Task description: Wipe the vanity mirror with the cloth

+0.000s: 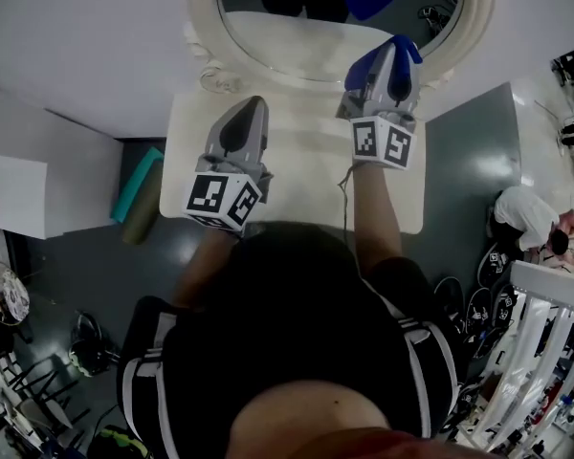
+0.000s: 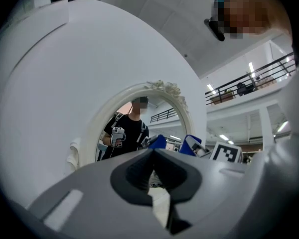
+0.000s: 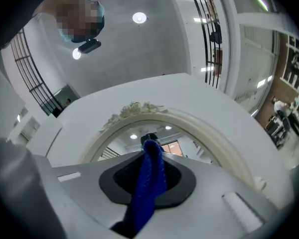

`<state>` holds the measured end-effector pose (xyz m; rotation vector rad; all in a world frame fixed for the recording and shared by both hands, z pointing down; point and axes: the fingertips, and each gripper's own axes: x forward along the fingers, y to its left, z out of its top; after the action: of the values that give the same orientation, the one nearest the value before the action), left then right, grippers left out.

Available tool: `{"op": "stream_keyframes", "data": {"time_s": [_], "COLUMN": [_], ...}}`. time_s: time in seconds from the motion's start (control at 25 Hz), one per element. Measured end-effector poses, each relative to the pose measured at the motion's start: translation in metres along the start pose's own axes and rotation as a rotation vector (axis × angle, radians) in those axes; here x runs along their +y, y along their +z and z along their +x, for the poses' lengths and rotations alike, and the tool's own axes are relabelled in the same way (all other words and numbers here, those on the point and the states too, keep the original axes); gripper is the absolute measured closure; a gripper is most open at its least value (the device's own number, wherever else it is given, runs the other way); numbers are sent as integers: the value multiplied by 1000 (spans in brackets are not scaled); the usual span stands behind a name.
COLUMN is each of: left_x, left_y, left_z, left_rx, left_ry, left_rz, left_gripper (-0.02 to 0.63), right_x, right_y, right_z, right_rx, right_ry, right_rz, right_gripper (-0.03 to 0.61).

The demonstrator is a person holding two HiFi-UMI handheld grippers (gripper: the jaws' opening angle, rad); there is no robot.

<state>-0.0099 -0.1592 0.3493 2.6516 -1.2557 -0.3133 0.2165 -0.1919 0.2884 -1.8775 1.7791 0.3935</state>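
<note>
**Blue cloth clamped in the right gripper at the mirror's rim**

We hold the right gripper (image 1: 394,57) up at the lower right part of the vanity mirror (image 1: 306,22). Its jaws are clenched on the blue cloth (image 3: 148,183). In the right gripper view the cloth runs as a narrow folded strip between the two dark pads, and its top end pokes out past the jaw tips. That end points at the glass inside the cream oval frame (image 3: 204,128). In the head view the blue fabric shows on both sides of the gripper's nose and overlaps the frame's lower right curve. We cannot tell whether the cloth actually touches the glass or the frame.

The left gripper (image 1: 244,113) hangs lower and to the left, above the pale surface (image 1: 306,185) in front of the mirror and well apart from the cloth. Its own view shows the jaws drawn together at the tips with nothing between them. A sliver of the white surface is visible through the slit lower down. That view also looks into the mirror, which reflects a person in a dark shirt holding both grippers.

The mirror stands upright against a white wall at the back edge of the surface. A teal object (image 1: 139,182) lies on the dark floor to the left of the surface.
</note>
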Motion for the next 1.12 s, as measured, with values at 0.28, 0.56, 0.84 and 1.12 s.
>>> {"op": "stream_keyframes", "data": {"time_s": [0.28,0.56,0.84,1.12], "left_x": [-27,-37,-31,-24], "left_y": [-2,-10,-11,-10], "left_z": [24,41,52,62], "left_rx": [2,17,25,29], "left_ry": [-58,-56,-22,-4], "left_rz": [9,13,28,29], "left_gripper": [604,604,604,604], "right_x": [-93,-126,-138,-151], "right_y": [9,-10,-30,-34], "right_z": [-15,0,23,41], "right_rx": [-4,32,32,6], "right_ry": [-209,-243,-264,-270], "right_rz": [-92,-98,-66,-27], "right_gripper": [541,541,541,541]}}
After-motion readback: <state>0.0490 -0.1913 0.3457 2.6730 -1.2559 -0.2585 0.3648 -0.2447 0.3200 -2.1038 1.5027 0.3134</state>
